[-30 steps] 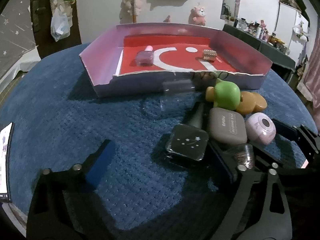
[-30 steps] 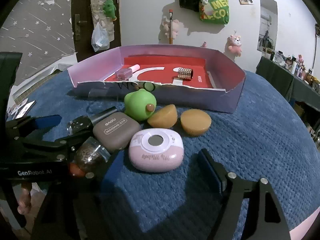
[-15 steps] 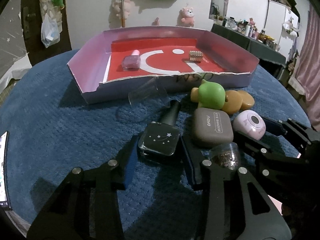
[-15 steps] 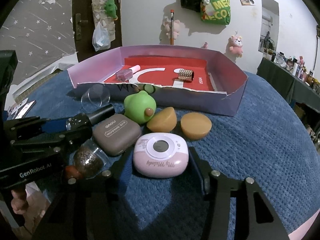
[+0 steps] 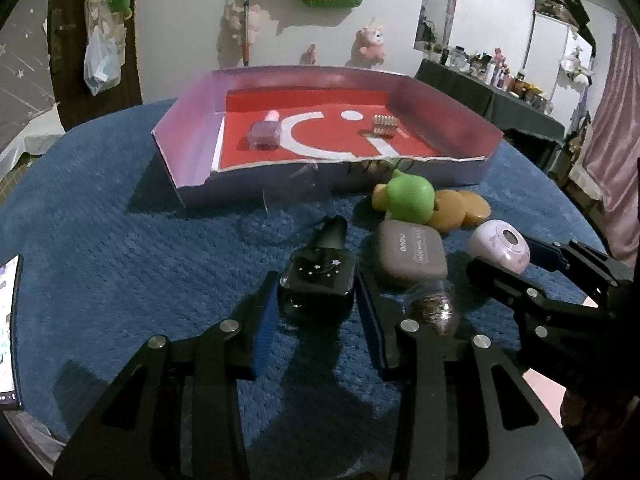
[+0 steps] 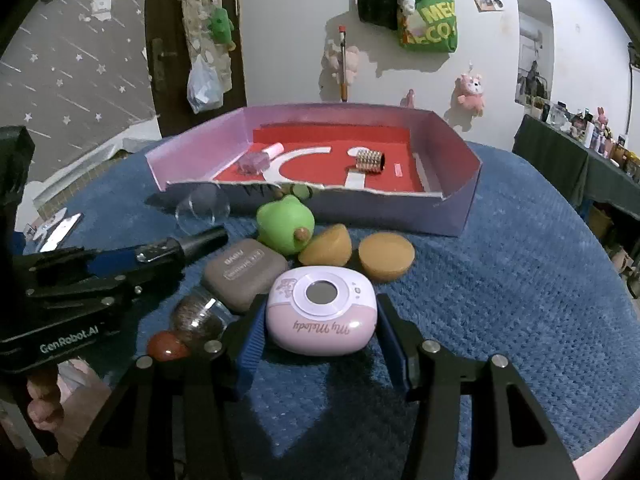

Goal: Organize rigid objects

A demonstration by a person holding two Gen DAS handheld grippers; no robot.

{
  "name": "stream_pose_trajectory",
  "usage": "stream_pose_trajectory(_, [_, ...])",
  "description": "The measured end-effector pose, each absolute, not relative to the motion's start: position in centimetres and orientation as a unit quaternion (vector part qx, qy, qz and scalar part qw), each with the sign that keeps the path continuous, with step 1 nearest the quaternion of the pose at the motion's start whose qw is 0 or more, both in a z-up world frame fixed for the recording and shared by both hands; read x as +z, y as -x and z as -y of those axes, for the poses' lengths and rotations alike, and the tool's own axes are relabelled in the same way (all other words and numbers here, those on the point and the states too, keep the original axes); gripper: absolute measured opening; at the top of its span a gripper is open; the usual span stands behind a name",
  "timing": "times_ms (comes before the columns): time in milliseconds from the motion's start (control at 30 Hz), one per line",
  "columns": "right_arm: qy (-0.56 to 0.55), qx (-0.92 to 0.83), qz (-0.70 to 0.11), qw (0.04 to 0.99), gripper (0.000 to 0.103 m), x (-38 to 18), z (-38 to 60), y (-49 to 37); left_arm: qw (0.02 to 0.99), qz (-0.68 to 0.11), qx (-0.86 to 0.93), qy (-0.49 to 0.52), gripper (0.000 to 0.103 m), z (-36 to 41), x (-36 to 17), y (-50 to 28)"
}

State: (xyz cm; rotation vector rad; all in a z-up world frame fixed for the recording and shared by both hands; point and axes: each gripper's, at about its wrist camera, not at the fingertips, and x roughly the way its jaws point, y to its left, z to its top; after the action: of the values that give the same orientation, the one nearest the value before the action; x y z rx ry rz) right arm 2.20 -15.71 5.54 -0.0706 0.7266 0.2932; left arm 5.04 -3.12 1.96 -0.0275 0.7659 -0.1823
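Note:
My left gripper is shut on a black square bottle with white stars that rests on the blue cloth. My right gripper is shut on a pink rounded "My Melody" case, also on the cloth. A purple-walled tray with a red floor stands behind; it also shows in the right wrist view. It holds a small purple bottle and a gold ribbed roller. The right gripper appears at the right edge of the left wrist view.
Between the grippers and the tray lie a grey eye-shadow case, a green frog toy, two tan half-rounds, a clear cup and a glitter jar with a red cap. A phone lies at the far left.
Both grippers moved forward and closed: the left around the black star bottle, the right around the pink case. The clear cup tipped near the tray's front wall.

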Motion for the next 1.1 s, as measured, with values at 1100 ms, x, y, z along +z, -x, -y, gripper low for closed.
stream_pose_trajectory(1100, [0.014, 0.192, -0.321, 0.927, 0.055, 9.8, 14.7, -3.2, 0.936, -0.332, -0.113, 0.02, 0.033, 2.8, 5.7, -5.4])
